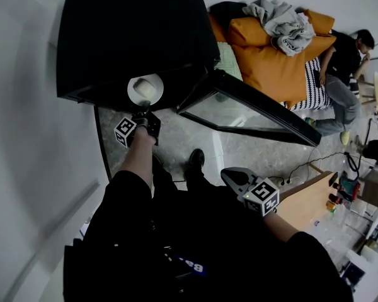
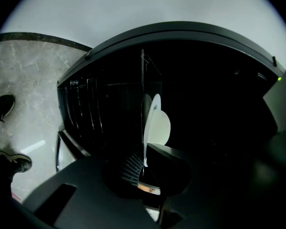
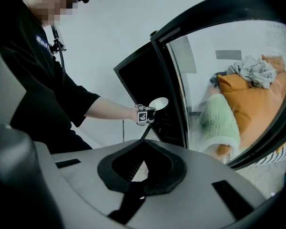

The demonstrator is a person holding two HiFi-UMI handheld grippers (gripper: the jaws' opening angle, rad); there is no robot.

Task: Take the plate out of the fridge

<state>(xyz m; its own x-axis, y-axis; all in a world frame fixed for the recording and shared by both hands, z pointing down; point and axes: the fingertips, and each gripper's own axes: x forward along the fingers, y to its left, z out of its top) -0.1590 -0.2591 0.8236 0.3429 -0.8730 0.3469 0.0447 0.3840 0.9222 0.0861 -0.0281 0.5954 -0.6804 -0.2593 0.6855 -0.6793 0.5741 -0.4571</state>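
Plate [image 1: 145, 88] pinched at near rim by left hand-held gripper [image 1: 145, 116], at fridge [image 1: 132, 36] mouth, upper centre of frame. Plate seen edge-on, extending straight ahead of jaws. Right hand-held gripper [image 1: 235, 176] pressed together, empty, well apart at lower right.

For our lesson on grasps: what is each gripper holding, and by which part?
The left gripper pinches the white plate by its near rim, at the open fridge. The right gripper holds nothing.
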